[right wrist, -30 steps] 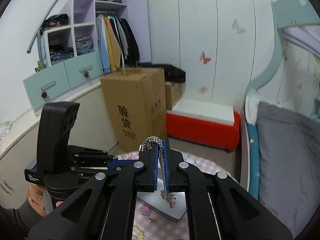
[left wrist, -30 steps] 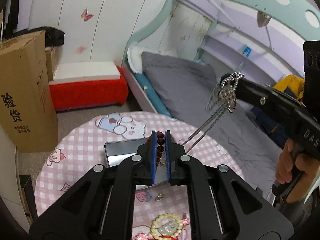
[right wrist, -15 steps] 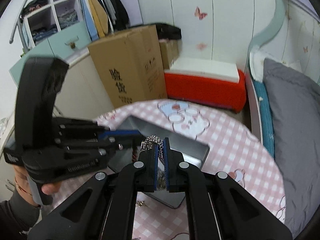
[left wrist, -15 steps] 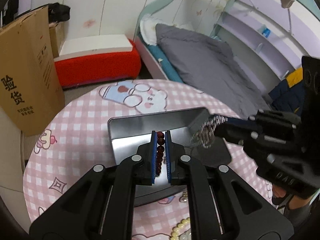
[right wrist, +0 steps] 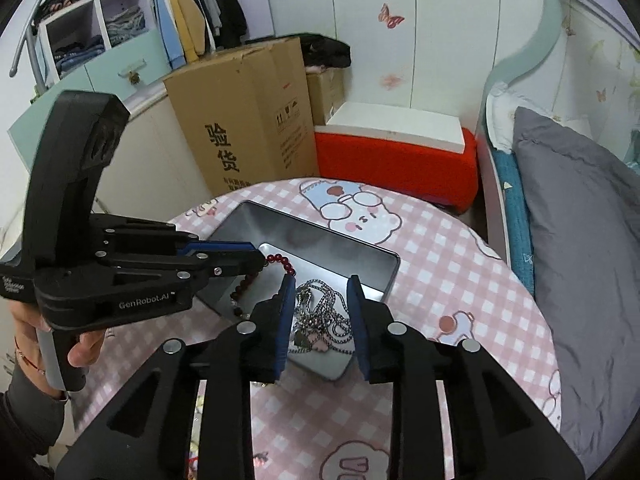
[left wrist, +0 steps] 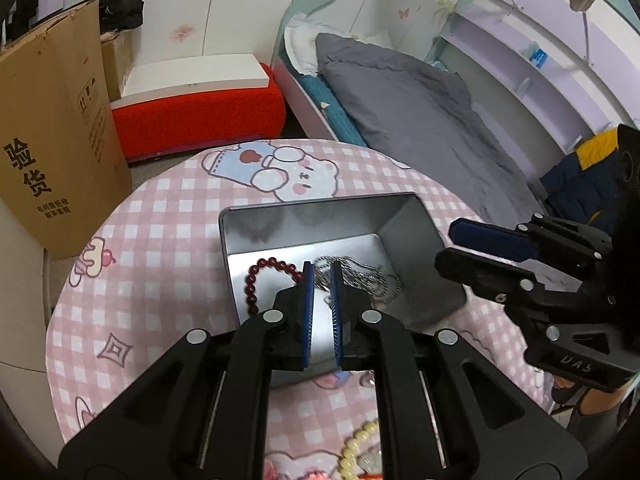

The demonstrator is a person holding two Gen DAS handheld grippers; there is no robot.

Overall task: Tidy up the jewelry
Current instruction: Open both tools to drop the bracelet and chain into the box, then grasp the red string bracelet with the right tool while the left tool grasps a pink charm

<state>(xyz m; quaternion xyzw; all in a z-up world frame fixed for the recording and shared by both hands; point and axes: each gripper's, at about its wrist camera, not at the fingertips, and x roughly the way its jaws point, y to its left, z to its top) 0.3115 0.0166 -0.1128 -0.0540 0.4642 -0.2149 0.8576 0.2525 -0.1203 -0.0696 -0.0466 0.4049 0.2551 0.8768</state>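
Jewelry is partly sorted, by my judgement: two pieces are inside the open metal tin [left wrist: 416,232] in the middle of the pink checked table [left wrist: 160,240], and at least one more waits outside it. My right gripper [right wrist: 320,284] hangs over the tin with its jaws opening. The silver chain necklace [right wrist: 320,312] lies heaped on the tin floor below and between them, and the pads do not press on it, so I count that piece as delivered. My left gripper [left wrist: 321,270] points down into the same tin with its jaws drawn narrow, all but closed. The red bead bracelet [left wrist: 256,280] lies curved on the tin floor just beside the necklace, and one end of its arc meets the tip of my left finger. I cannot tell whether a bead is pinched there or the bracelet merely rests against it. What is left, as I read it, is to let that bracelet go fully and back both grippers out. Then comes the cream bead bracelet [left wrist: 356,446], which lies on the cloth near the table edge, well apart from the tin, beside something small and blurred.
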